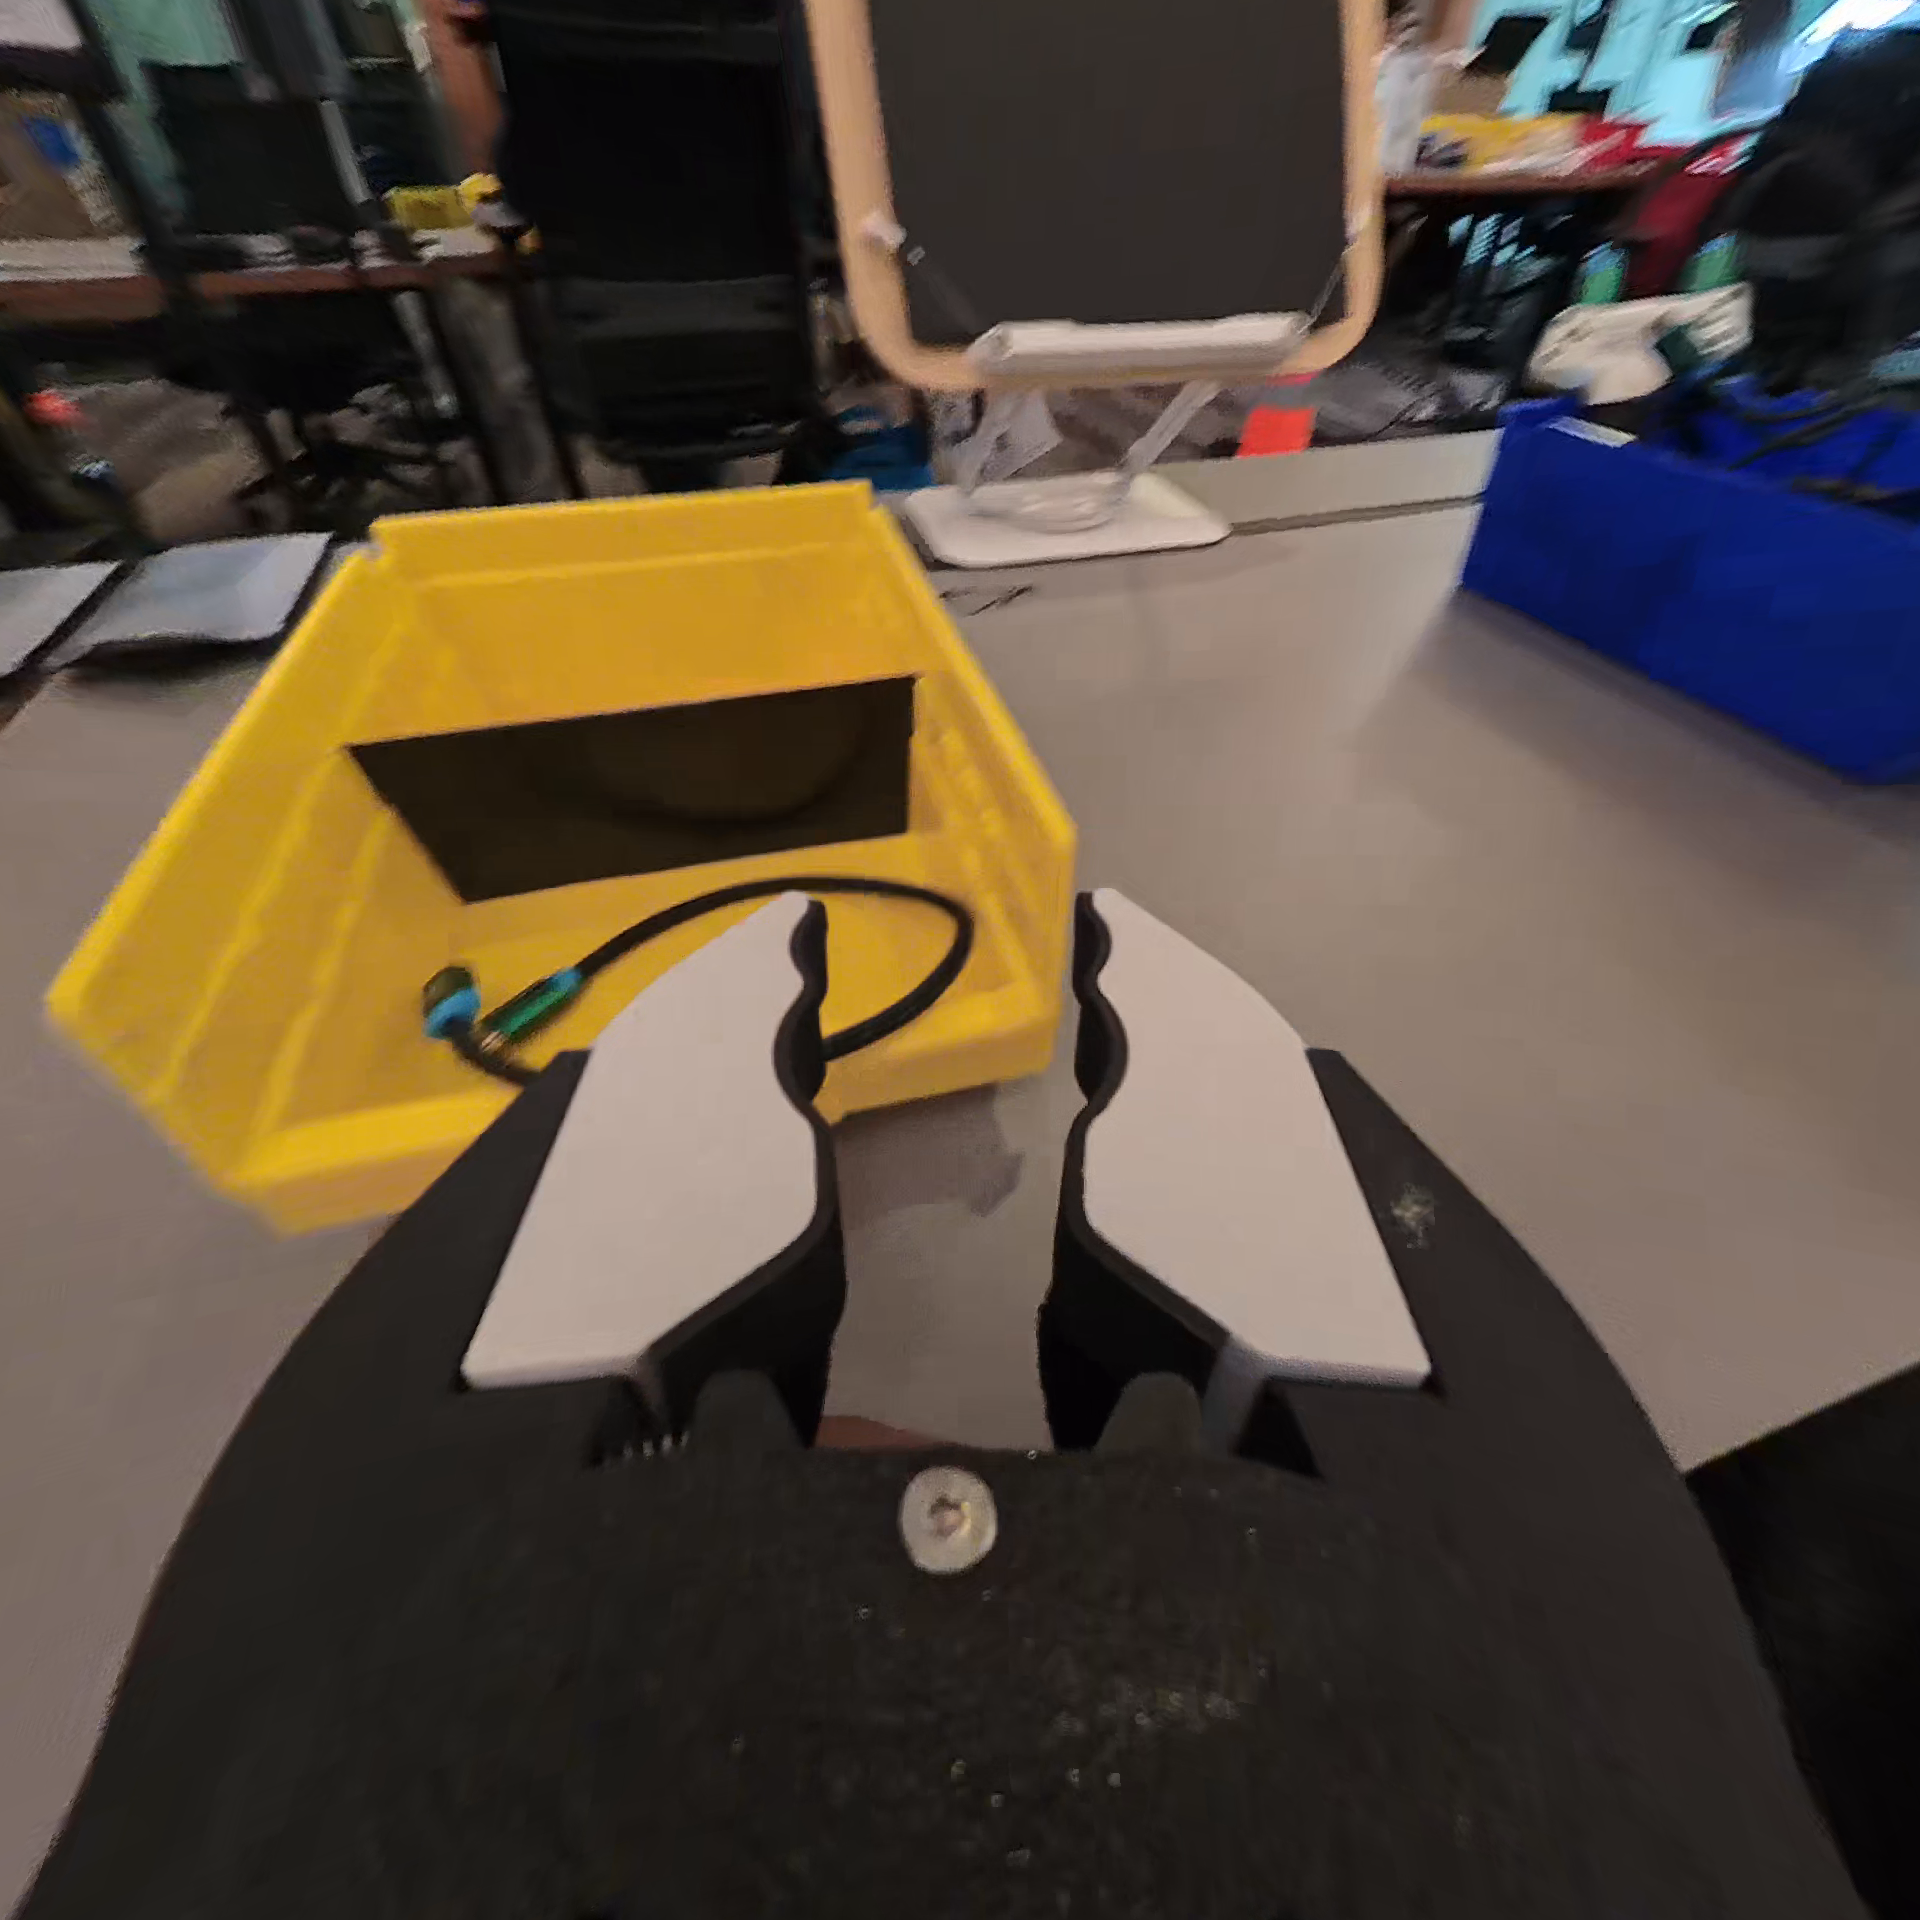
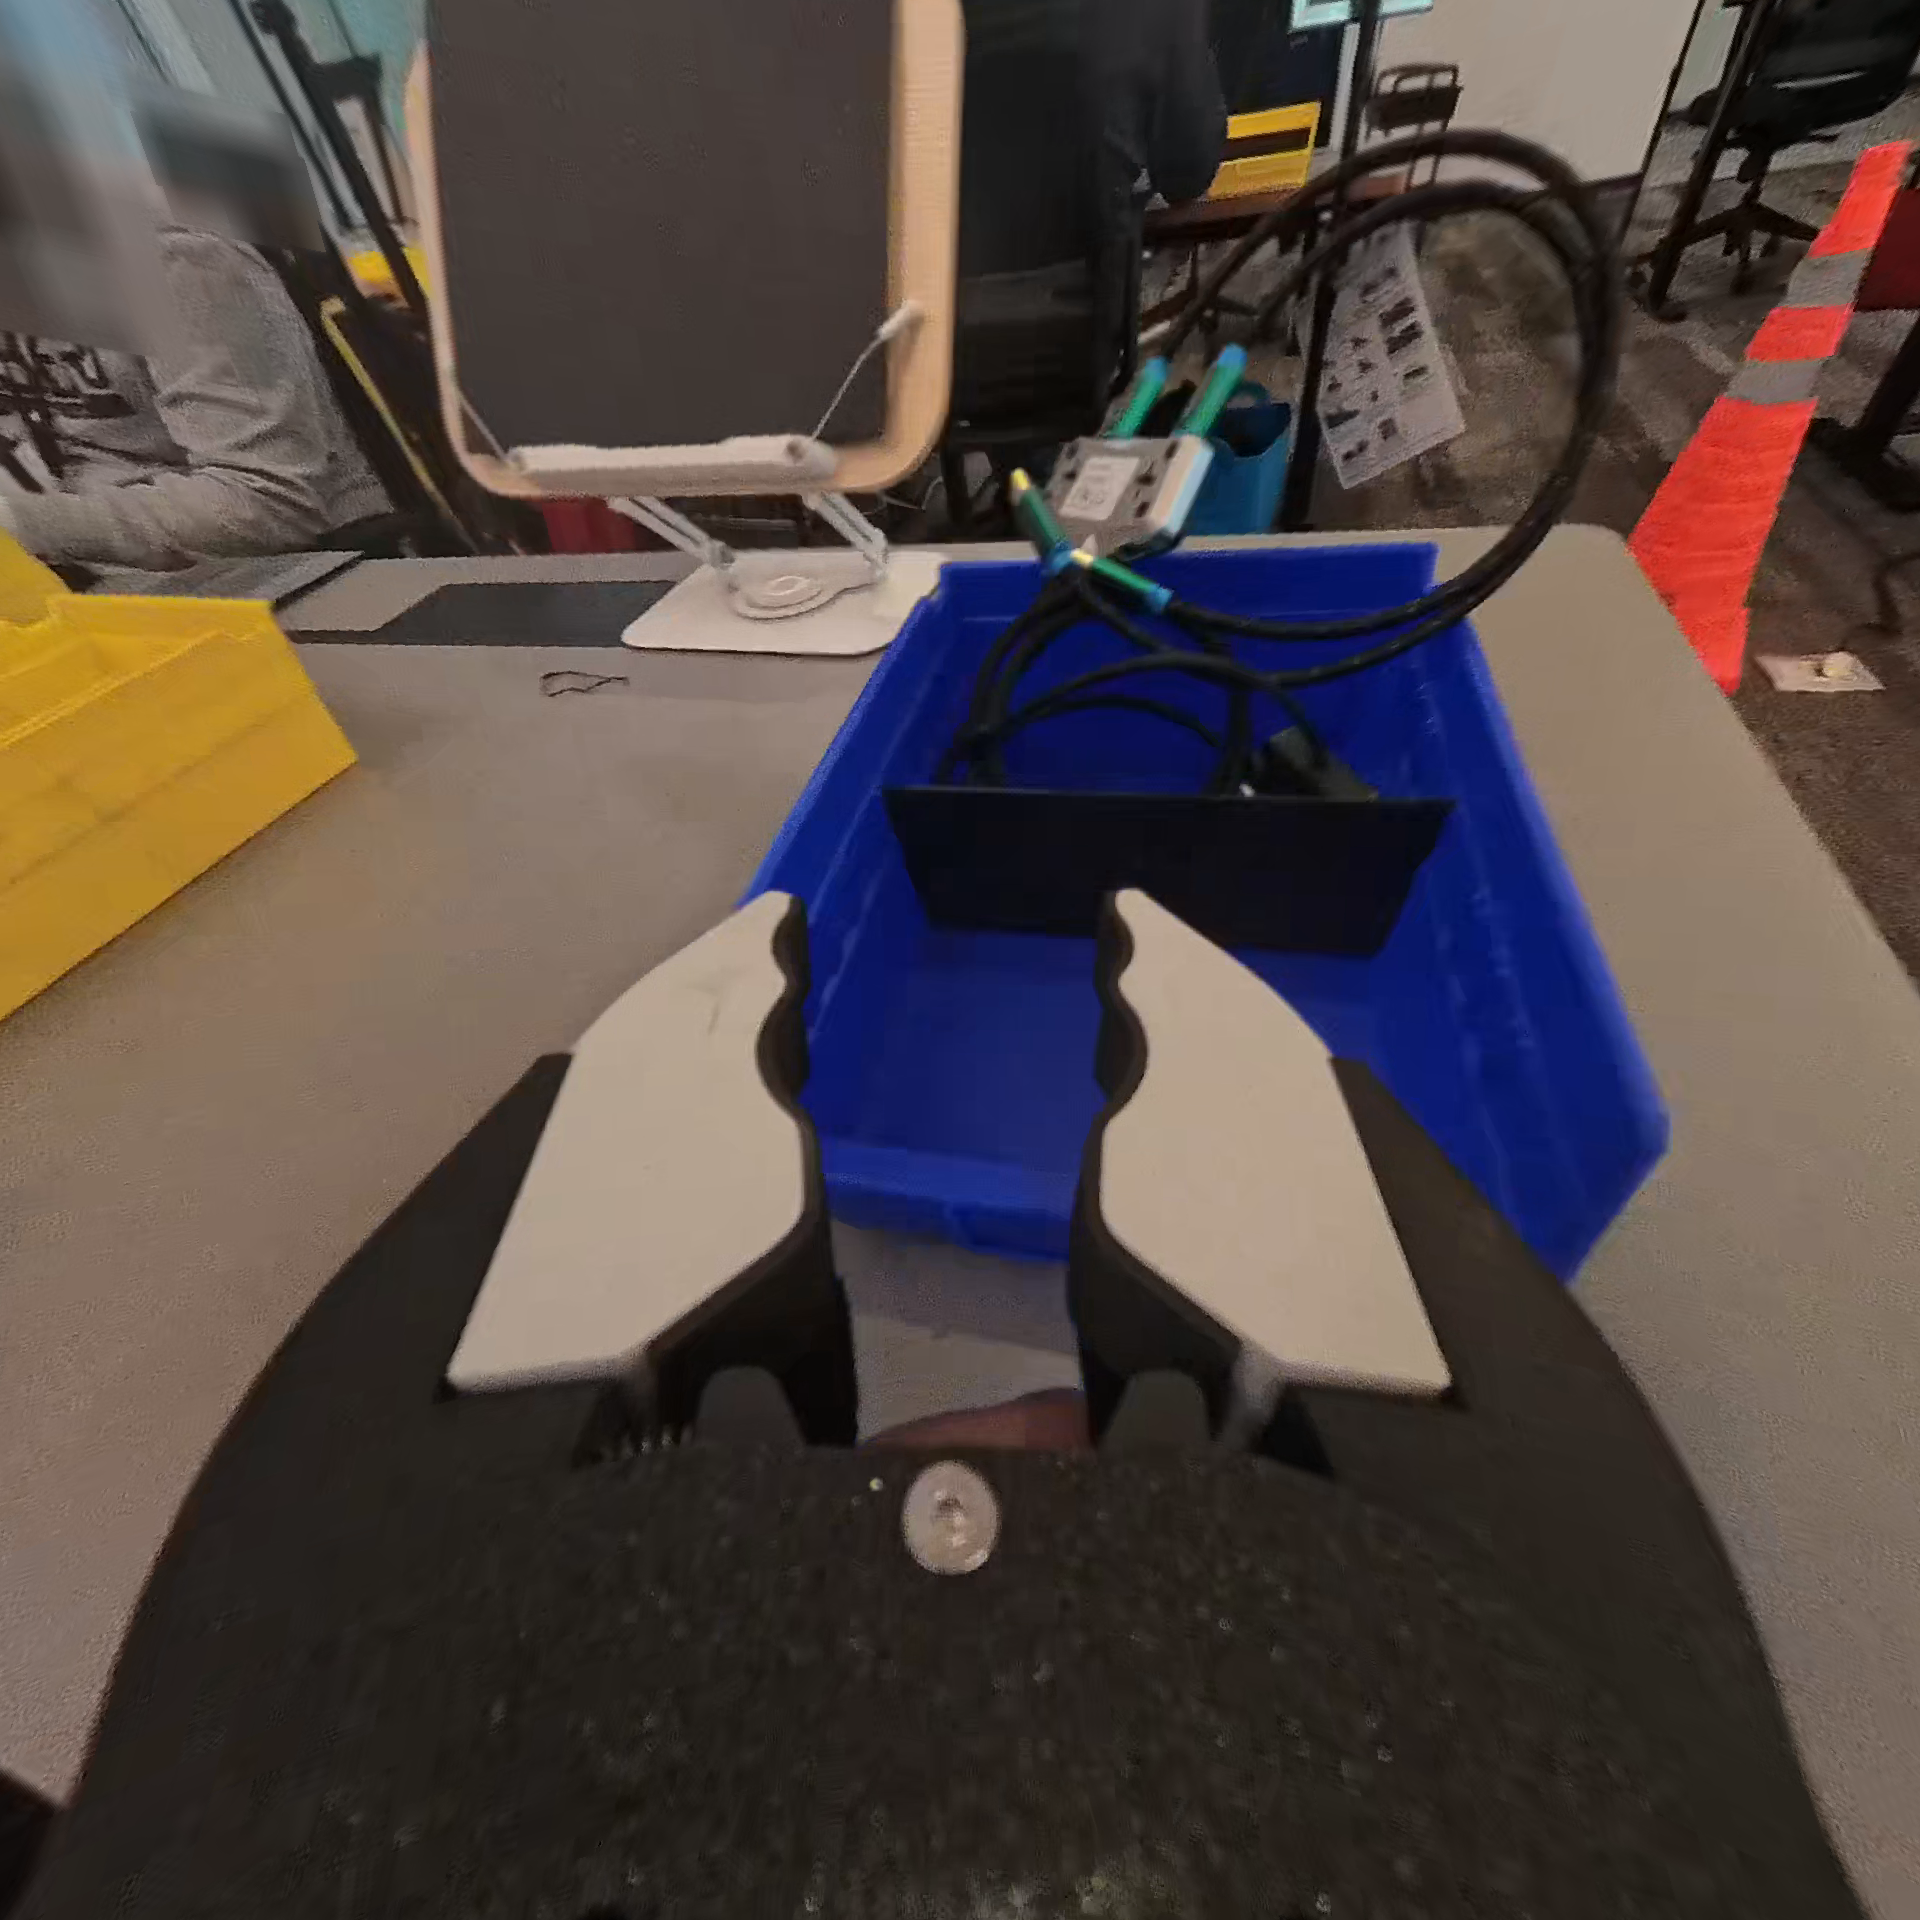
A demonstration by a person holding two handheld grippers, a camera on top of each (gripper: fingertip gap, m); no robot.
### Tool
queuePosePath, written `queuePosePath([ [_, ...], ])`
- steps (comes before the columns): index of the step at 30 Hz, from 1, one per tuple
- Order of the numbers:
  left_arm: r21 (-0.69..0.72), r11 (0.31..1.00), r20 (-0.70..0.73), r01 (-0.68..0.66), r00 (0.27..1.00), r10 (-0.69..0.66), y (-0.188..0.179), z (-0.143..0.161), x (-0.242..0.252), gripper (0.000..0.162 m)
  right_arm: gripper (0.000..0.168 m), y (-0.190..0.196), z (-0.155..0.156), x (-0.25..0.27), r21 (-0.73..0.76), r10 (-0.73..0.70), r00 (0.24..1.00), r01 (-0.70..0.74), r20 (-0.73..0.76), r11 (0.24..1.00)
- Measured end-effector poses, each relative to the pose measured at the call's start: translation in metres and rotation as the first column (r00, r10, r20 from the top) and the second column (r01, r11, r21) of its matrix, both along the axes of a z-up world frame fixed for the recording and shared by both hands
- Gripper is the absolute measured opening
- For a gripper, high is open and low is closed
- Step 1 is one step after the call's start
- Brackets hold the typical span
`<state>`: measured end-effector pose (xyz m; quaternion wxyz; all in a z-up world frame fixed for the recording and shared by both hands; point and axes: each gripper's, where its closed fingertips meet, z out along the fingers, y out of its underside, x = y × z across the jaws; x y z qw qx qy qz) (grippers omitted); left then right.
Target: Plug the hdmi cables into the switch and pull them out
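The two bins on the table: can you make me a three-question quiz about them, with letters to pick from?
1. Where is the short cable with green plugs?
A. in the yellow bin
B. on the bare table
C. between a gripper's fingers

2. What colour is the bin holding the switch and the bundle of cables?
A. red
B. blue
C. white

3. How do the two grippers stand?
A. both open and holding nothing
B. both shut on cables
C. one open, one shut

Answers:
1. A: the short cable lies on the floor of the yellow bin.
2. B: the switch sits at the far end of the blue bin.
3. A: the left gripper and the right gripper show a bare gap between their fingers.
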<state>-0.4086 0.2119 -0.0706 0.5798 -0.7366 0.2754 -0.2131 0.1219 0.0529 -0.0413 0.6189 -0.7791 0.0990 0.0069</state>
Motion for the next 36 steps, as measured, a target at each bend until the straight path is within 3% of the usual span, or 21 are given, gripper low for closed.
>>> queuePosePath([
  [2,-0.016,0.998,-0.004,-0.061,0.998,0.061,0.007,-0.008,-0.010,0.045,0.050,-0.012,-0.016,-0.018,0.024,-0.006,1.000,0.006,0.006,1.000],
  [4,-0.025,0.997,0.077,-0.071,0.994,0.073,0.009,-0.013,-0.009,0.044,0.048,-0.022,-0.033,-0.020,0.029,-0.046,0.999,0.046,-0.011,0.999],
  [8,-0.133,0.991,0.095,0.000,0.995,0.013,-0.002,-0.028,-0.001,0.042,0.049,-0.034,-0.057,-0.014,-0.011,-0.066,0.996,0.066,-0.066,0.998],
  [14,-0.151,0.989,0.117,0.005,0.993,0.013,-0.009,-0.027,0.003,0.042,0.048,-0.042,-0.060,0.007,-0.033,-0.121,0.993,0.121,-0.009,0.992],
  [22,-0.123,0.991,-0.005,0.043,0.999,-0.044,-0.018,-0.038,0.018,0.042,0.046,-0.040,-0.058,0.020,-0.028,-0.154,0.988,0.154,0.000,0.988],
  [24,-0.104,0.993,-0.022,0.047,0.999,-0.049,-0.022,-0.037,0.019,0.042,0.050,-0.034,-0.056,0.013,-0.020,-0.121,0.992,0.122,0.038,0.992],
  [28,-0.049,0.997,-0.025,0.063,0.998,-0.064,-0.032,-0.028,0.023,0.042,0.059,0.006,-0.066,-0.059,-0.059,0.152,0.987,-0.149,0.052,0.987],
  [33,-0.051,0.992,0.021,0.118,0.993,-0.117,-0.052,-0.018,0.054,0.042,0.067,0.057,-0.089,-0.098,-0.202,0.154,0.988,-0.147,0.016,0.968],
  [35,-0.073,0.982,0.055,0.176,0.984,-0.172,-0.067,-0.015,0.084,0.055,0.081,0.062,-0.086,-0.122,-0.181,0.208,0.978,-0.210,-0.032,0.961],
  [36,-0.080,0.970,0.072,0.228,0.972,-0.223,-0.077,-0.013,0.105,0.063,0.078,0.061,-0.086,-0.135,-0.184,0.254,0.967,-0.256,-0.034,0.949],
])
